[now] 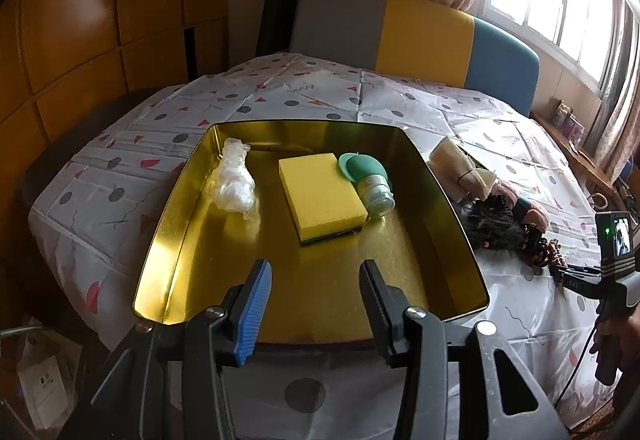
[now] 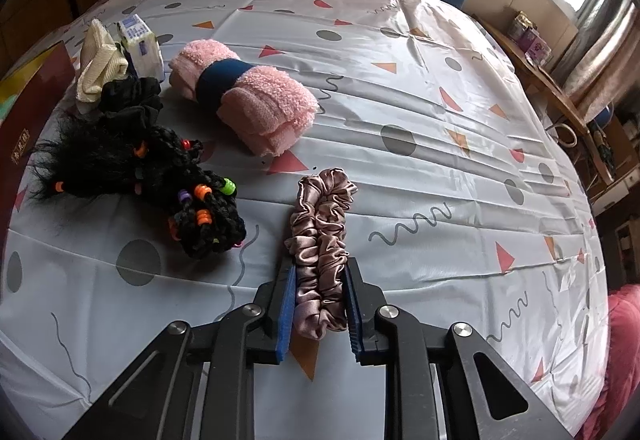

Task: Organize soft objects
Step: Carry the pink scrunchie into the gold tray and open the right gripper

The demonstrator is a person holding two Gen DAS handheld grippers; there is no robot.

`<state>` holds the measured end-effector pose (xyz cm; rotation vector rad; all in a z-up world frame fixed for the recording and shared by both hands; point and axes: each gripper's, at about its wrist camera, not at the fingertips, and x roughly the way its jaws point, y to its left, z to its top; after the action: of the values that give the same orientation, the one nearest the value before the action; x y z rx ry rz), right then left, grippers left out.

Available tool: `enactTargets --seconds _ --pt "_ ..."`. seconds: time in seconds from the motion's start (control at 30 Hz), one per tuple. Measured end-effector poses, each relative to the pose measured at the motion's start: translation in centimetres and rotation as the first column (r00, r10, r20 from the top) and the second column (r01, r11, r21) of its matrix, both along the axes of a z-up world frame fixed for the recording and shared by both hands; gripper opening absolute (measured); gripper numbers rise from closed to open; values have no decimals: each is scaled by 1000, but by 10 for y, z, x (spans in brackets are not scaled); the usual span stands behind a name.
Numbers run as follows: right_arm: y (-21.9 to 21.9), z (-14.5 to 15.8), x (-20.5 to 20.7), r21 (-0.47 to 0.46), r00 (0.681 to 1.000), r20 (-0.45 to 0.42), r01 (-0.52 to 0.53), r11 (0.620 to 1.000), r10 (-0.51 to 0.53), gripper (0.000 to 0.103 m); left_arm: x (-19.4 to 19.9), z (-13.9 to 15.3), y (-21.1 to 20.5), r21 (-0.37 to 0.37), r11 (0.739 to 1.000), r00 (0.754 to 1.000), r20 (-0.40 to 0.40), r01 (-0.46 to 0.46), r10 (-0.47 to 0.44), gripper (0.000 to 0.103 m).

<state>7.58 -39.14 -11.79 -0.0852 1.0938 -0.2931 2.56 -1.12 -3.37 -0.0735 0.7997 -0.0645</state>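
Observation:
My right gripper [image 2: 320, 272] is shut on a dusty-pink satin scrunchie [image 2: 320, 240], squeezed flat between the blue pads just above the tablecloth. On the cloth to its left lie a black beaded braided hairpiece [image 2: 160, 180], a black scrunchie [image 2: 128, 96], a cream cloth [image 2: 98, 60] and a rolled pink towel with a navy band [image 2: 248, 96]. My left gripper [image 1: 316, 272] is open and empty over the near end of a gold tin tray [image 1: 448, 208]. The tray holds a yellow sponge [image 1: 320, 192], a crumpled clear plastic bag [image 1: 234, 180] and a green silicone bottle [image 1: 368, 184].
A white tissue pack [image 2: 140, 44] lies beside the cream cloth. The tray's red outer side [image 2: 24, 120] shows at the left edge of the right wrist view. A colour-block chair back [image 1: 420, 36] stands behind the table. The other gripper's handle and camera [image 1: 612, 252] sit at the right.

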Motion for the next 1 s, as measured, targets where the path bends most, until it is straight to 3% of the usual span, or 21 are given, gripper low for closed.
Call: enactTargets --seconds 0.1,0.2,0.3,0.63,0.83,1.0 --pt "-3 0 0 17 1000 0 5 1000 -5 23 -4 1 4 -18 1000 1000 5 -3 3 72" --pt "-2 -1 1 10 1000 -2 3 1000 -3 23 -7 3 7 -18 1000 1000 12 -14 14 73" --pt "-2 -1 1 13 1000 -1 6 1000 -6 23 -9 6 9 -20 1000 1000 20 -18 19 82" --pt "-3 6 -3 45 999 19 34 998 -35 23 -19 13 22 -8 999 998 55 -39 40 85" --pt "9 39 -16 67 988 152 4 998 -15 22 -22 13 32 10 998 995 72 -66 65 98" --pt "54 71 -25 81 960 249 -156 984 131 22 -22 8 37 1 996 995 59 -84 84 98"
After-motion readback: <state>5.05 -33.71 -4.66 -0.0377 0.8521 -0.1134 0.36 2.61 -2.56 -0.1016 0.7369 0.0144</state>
